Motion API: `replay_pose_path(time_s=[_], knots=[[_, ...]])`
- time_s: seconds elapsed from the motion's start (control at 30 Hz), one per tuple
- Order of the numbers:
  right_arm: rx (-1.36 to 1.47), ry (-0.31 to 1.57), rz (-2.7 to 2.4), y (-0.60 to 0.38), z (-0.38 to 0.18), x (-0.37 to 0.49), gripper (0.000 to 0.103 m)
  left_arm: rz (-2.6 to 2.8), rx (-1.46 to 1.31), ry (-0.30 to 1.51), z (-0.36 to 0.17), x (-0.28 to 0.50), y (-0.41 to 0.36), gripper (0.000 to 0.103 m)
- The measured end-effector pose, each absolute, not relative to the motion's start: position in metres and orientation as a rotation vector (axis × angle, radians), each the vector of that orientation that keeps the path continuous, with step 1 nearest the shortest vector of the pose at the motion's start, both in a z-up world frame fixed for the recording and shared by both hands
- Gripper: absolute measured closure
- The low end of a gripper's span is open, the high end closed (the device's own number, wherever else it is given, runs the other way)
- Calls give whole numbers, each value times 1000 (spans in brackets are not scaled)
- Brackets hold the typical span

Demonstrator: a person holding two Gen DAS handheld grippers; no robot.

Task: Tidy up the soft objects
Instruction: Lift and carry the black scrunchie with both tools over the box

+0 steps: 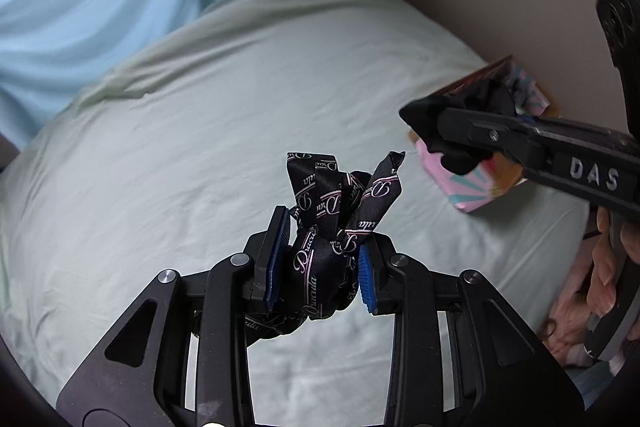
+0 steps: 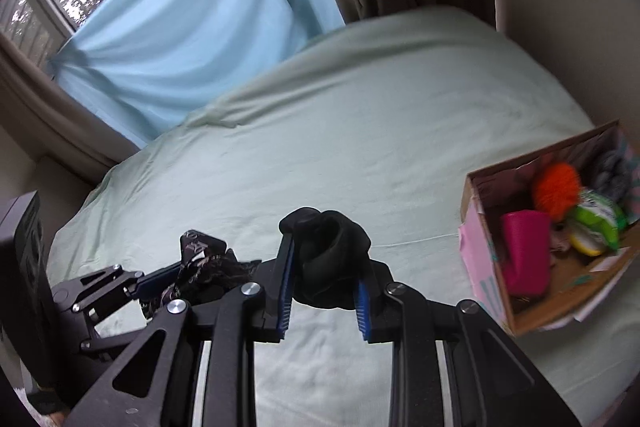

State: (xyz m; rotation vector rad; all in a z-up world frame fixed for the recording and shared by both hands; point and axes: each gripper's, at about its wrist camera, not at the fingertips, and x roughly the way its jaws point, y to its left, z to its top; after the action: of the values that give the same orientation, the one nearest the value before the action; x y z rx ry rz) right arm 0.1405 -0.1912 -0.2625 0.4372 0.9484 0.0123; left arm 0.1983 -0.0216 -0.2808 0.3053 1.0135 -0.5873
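Observation:
My left gripper (image 1: 324, 227) is shut on a black satin cloth with white script print (image 1: 340, 203), whose ends stick up above the blue pads. From the right, my right gripper (image 1: 444, 131) reaches in, shut on a plain black cloth bundle (image 1: 418, 115). In the right wrist view the black bundle (image 2: 328, 235) sits pinched between that gripper's (image 2: 326, 259) blue pads. My left gripper (image 2: 176, 279) shows at lower left with the printed cloth (image 2: 208, 263). Both hang above the pale green bed sheet (image 1: 180, 147).
An open cardboard box (image 2: 480, 247) with pink patterned sides stands on the bed by the wall, holding an orange pom-pom (image 2: 558, 187), a pink item (image 2: 524, 251), a green packet (image 2: 596, 219) and grey fabric (image 2: 612, 167). A blue curtain (image 2: 180, 39) hangs behind the bed. Pink knitted fabric (image 1: 580, 307) lies right.

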Motion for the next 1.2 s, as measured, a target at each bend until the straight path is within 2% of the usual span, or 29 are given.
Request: replay_pose_path(time_s=[0.27, 0.47, 0.67, 0.9, 1.2], knots=[[422, 911, 27, -204, -196, 90, 79, -606, 257, 959, -216, 167, -31, 75], [414, 915, 19, -233, -171, 71, 79, -574, 208, 933, -190, 153, -59, 75], [404, 919, 31, -294, -159, 54, 79, -541, 183, 912, -172, 143, -118, 75], [385, 936, 22, -379, -162, 56, 79, -523, 144, 956, -181, 149, -203, 75], [406, 993, 20, -470, -205, 88, 79, -515, 134, 1085, -232, 175, -298, 75]])
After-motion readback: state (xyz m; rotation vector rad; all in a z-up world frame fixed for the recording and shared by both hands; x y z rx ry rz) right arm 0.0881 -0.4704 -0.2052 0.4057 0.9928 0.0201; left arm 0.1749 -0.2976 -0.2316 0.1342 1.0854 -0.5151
